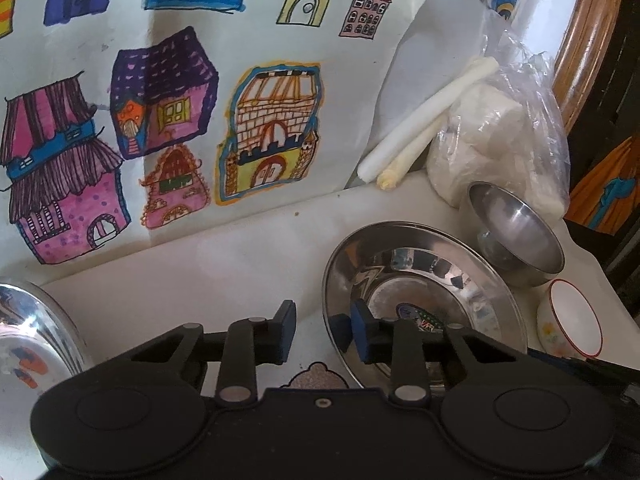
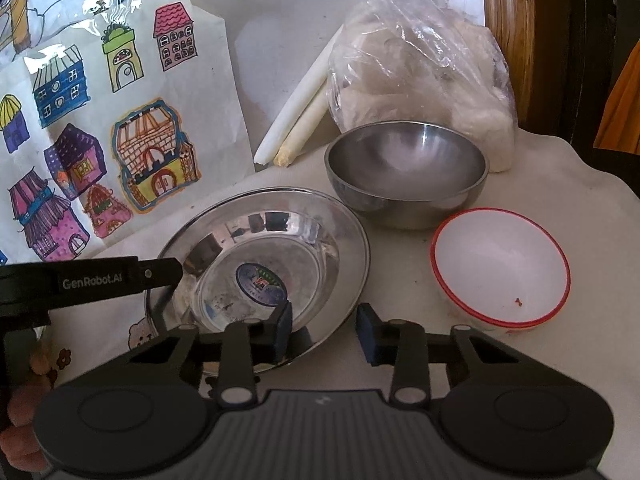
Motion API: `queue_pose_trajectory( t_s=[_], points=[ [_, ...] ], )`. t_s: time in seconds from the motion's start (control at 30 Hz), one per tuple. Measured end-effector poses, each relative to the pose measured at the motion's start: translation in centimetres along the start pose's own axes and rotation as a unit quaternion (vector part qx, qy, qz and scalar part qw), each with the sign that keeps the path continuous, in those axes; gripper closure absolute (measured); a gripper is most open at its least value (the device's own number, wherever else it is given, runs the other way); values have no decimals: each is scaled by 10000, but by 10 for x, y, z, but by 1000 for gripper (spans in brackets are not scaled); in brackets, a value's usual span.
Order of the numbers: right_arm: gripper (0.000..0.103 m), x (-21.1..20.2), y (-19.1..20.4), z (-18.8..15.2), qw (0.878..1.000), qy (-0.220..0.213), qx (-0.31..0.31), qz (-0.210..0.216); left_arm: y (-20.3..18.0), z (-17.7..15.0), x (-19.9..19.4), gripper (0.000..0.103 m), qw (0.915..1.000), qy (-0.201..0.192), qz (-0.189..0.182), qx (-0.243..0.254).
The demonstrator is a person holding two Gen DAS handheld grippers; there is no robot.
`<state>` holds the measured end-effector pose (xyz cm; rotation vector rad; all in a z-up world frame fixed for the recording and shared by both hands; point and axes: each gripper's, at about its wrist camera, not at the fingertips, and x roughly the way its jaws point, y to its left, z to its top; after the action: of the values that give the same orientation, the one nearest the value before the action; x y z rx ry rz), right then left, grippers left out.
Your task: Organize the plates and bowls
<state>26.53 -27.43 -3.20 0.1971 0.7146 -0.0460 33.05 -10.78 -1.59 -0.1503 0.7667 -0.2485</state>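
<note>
A shiny steel plate (image 2: 304, 216) with a sticker in its middle lies on the white cloth; it also shows in the left wrist view (image 1: 420, 264). A steel bowl (image 2: 406, 174) stands behind it, seen too in the left wrist view (image 1: 516, 232). A white bowl with a red rim (image 2: 500, 264) sits to the right, seen too in the left wrist view (image 1: 572, 328). My left gripper (image 1: 322, 332) is open, its jaws astride the plate's left rim. My right gripper (image 2: 324, 330) is open, astride the plate's near right rim. Another steel dish (image 1: 36, 332) is at far left.
A children's drawing of coloured houses (image 1: 160, 120) leans behind the table. Two white rolled sticks (image 2: 296, 120) and a plastic bag of white lumps (image 2: 420, 64) lie at the back. A wooden frame (image 2: 504, 20) stands at the right. The left gripper's body (image 2: 92, 280) reaches in from the left.
</note>
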Motion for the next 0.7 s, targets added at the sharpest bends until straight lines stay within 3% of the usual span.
queue_pose_trajectory(
  t_s=[0.1, 0.7],
  points=[
    [69, 0, 2, 0, 10000, -41, -7, -39, -2, 0, -1, 86, 9999, 3, -88, 87],
    [72, -21, 5, -12, 9999, -132, 45, -56, -1, -10, -30, 86, 9996, 38, -63, 254]
  ],
)
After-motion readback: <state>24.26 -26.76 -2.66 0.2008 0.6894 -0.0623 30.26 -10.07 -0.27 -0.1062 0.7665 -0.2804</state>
